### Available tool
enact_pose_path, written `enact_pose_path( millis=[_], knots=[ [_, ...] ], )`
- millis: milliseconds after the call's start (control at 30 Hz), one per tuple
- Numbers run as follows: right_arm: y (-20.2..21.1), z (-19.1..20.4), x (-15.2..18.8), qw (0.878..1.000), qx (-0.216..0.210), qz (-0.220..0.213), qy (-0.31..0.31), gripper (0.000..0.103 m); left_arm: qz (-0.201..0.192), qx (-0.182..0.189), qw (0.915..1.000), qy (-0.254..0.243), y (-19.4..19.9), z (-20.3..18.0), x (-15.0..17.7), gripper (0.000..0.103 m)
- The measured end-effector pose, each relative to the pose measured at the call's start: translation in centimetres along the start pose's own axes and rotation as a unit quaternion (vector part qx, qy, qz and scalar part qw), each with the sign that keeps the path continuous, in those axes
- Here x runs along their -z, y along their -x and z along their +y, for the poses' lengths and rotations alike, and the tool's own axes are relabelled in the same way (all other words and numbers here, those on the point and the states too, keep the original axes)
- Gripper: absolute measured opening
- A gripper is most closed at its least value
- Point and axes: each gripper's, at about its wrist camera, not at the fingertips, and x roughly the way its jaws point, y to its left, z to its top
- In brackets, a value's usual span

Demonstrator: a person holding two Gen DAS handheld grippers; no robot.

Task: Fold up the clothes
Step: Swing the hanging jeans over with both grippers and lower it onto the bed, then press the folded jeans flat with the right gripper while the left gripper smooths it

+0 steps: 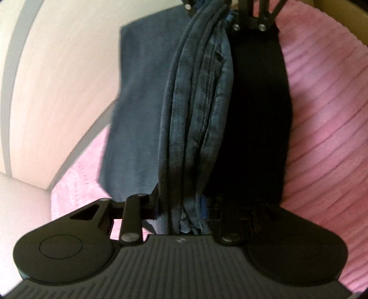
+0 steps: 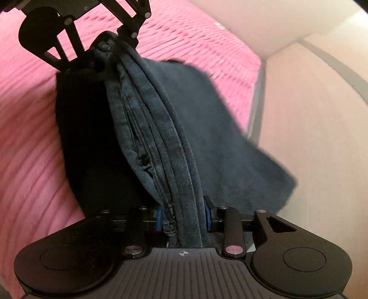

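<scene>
A pair of dark blue jeans (image 1: 197, 103), gathered into thick folds, stretches between my two grippers above a pink ribbed bedspread (image 1: 322, 115). My left gripper (image 1: 191, 216) is shut on one end of the bundle. The right gripper (image 1: 230, 16) shows at the top of the left wrist view, clamped on the far end. In the right wrist view the jeans (image 2: 156, 128) run from my right gripper (image 2: 184, 218), whose blue pads (image 2: 158, 218) press both sides of the cloth, up to the left gripper (image 2: 108, 46). A loose panel of denim (image 2: 218, 128) hangs down to one side.
The pink bedspread (image 2: 34, 138) lies under the garment. Its edge meets a pale wooden surface with a grey strip (image 1: 57, 80), also at the right of the right wrist view (image 2: 310, 138). A brown cardboard corner (image 1: 340, 13) shows at top right.
</scene>
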Motion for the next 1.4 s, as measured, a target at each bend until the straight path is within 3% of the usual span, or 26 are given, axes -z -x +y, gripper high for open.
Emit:
enact_pose_path(
  millis=[100,267,333,433,533,667,833,967,1067,1133,1200,1267,1333,1367,1400],
  knots=[
    [2.8,0.5,0.3,1.0,0.013,-0.017,-0.004,0.031,-0.016,-0.032,0.9993,0.008,2.0,1.4,0.5,0.026],
    [1.6,6.0,3.8,0.998,-0.024,0.02,0.054,0.032,0.008,0.019,0.9997,0.016,0.0,-4.3,2.1,0.026],
    [2.5,6.5,4.5,0.999,-0.017,0.021,0.035,0.032,0.021,0.021,0.9995,0.011,-1.1,-6.0,2.1,0.025],
    [4.7,6.8,5.0,1.0,-0.007,0.018,0.012,0.032,0.018,0.013,0.9991,0.036,-0.8,-5.3,2.3,0.025],
    [6.3,7.5,5.6,1.0,-0.011,0.02,0.01,0.032,0.006,0.005,0.9996,0.025,0.2,-5.2,3.0,0.025],
    [3.6,8.9,3.0,0.998,-0.013,0.031,0.044,0.033,0.014,0.018,0.9997,0.001,-0.7,-6.9,3.7,0.025],
    [4.4,8.1,2.4,0.997,-0.006,0.058,0.043,0.051,0.025,0.014,0.9996,0.004,-1.2,-7.1,3.8,0.029],
    [6.7,6.1,2.4,0.995,-0.017,0.093,-0.028,0.059,0.033,0.035,0.9984,0.029,0.2,-5.9,4.9,0.032],
    [6.5,2.7,-0.1,0.99,-0.034,0.092,-0.098,0.059,0.036,0.072,0.9924,0.094,2.0,-3.9,6.2,0.032],
    [8.0,0.5,-1.4,0.984,-0.042,0.069,-0.16,0.059,0.026,0.088,0.9847,0.148,4.2,-5.6,0.5,0.032],
    [8.5,-1.9,-3.4,0.977,-0.04,0.039,-0.208,0.059,0.002,0.085,0.9766,0.197,5.6,-3.1,-0.4,0.031],
    [8.8,-4.1,-4.6,0.97,-0.029,0.01,-0.242,0.058,-0.018,0.049,0.9777,0.204,9.5,0.9,-0.7,0.029],
    [6.7,-6.7,-5.6,0.963,-0.019,-0.003,-0.271,0.057,-0.027,0.048,0.9738,0.221,8.9,2.2,-2.2,0.029],
    [5.3,-7.9,-6.0,0.958,-0.016,-0.004,-0.287,0.053,-0.028,0.058,0.9704,0.233,7.9,2.4,-3.0,0.029],
    [4.0,-9.1,-6.2,0.952,-0.014,-0.003,-0.305,0.042,-0.029,0.069,0.9667,0.245,6.9,2.6,-3.7,0.029]
  ],
)
